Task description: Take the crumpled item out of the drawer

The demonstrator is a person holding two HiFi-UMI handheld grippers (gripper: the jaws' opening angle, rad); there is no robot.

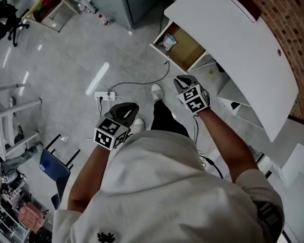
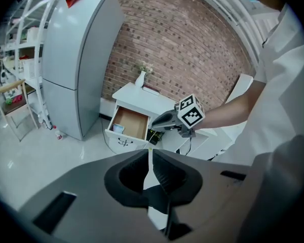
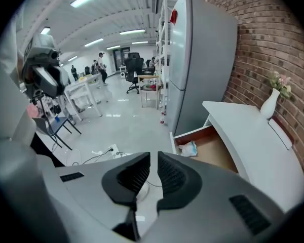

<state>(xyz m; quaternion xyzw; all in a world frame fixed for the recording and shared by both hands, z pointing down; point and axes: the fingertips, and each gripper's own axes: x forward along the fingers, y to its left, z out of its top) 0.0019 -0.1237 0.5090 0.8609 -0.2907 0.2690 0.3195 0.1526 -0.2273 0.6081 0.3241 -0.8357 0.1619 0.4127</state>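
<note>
The drawer of the white desk stands pulled out, with a brown bottom. A crumpled white and pale blue item lies in its front left corner. It also shows in the left gripper view as the crumpled item and in the right gripper view as the crumpled item. My right gripper hangs just short of the drawer front, jaws together and empty. My left gripper is lower left, over the floor, also shut and empty. The left gripper view shows the right gripper pointing at the drawer.
A grey fridge stands left of the desk, and a white vase sits on the desktop. A power strip and cables lie on the floor beside the person's shoe. White shelves sit under the desk. A blue chair is at the lower left.
</note>
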